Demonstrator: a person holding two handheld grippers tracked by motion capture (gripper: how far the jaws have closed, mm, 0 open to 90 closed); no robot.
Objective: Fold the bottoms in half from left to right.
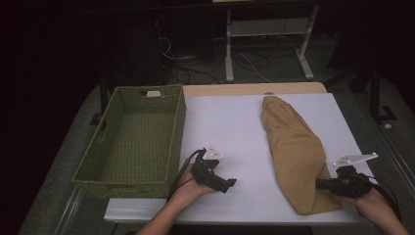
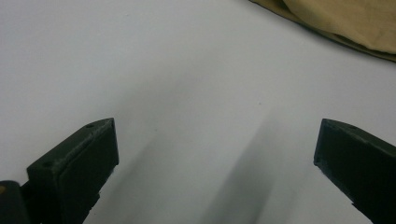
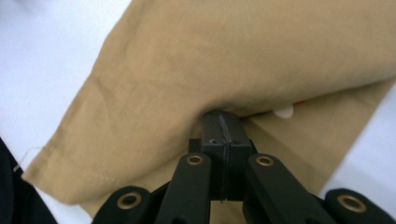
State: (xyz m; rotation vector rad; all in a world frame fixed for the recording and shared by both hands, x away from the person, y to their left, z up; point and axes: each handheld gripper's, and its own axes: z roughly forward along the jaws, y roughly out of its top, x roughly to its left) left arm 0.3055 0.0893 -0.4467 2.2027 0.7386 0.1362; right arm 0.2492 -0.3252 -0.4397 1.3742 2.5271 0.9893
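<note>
Right gripper (image 3: 223, 122): jaws pressed together at the cloth's edge, tips under a fold; a pinch of fabric cannot be told.
Left gripper (image 2: 215, 158): jaws wide apart over bare desk (image 1: 230, 127), holding nothing.
Basket (image 1: 169, 142): green, woven, along the desk's left edge, empty.
Cloth (image 1: 293, 147): tan, folded long, stitched hem, lying from far edge to near right corner.

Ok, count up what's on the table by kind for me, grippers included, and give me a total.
Green woven basket: 1
Tan folded garment: 1
Handheld grippers: 2, the left gripper with jaws open over the white table, the right gripper with jaws shut at the garment's edge
Total: 4
</note>
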